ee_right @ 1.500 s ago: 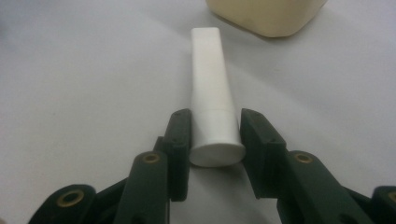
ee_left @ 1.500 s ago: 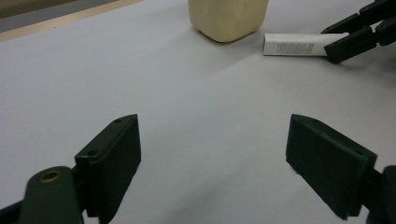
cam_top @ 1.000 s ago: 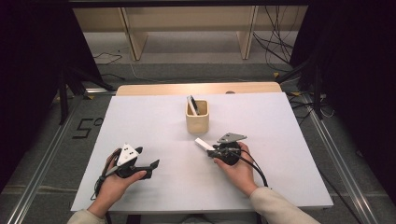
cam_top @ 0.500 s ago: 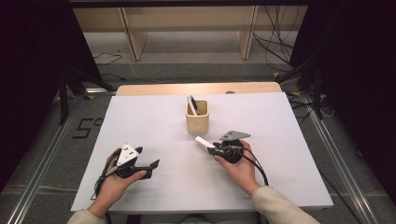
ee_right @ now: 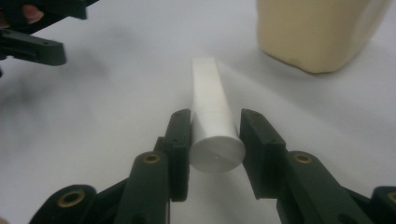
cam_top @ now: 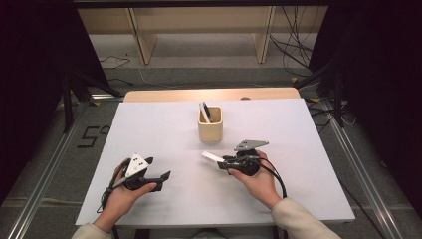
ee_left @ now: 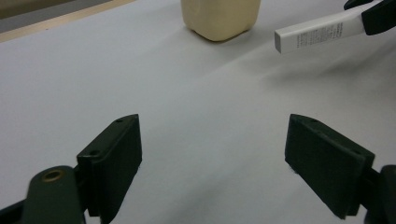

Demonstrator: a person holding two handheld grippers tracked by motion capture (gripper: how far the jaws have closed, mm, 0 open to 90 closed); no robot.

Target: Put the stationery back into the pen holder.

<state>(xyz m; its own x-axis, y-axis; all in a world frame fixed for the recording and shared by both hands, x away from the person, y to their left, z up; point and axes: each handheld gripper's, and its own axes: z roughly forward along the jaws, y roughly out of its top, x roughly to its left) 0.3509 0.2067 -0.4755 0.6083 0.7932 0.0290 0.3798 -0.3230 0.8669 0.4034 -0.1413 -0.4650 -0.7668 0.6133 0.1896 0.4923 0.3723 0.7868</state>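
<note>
The right claw (ee_right: 215, 140) is clamped on a white tube (ee_right: 212, 119), holding it just above the bench (cam_top: 298, 144), near the beige cup (cam_top: 210, 124). The left claw (ee_left: 212, 161) sits wide open, holding nothing.

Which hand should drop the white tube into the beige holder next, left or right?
Right. The right hand-held gripper already clamps the white tube, with the beige holder just beyond its tip. The left hand-held gripper stands open with nothing in it, farther back on the table.
</note>
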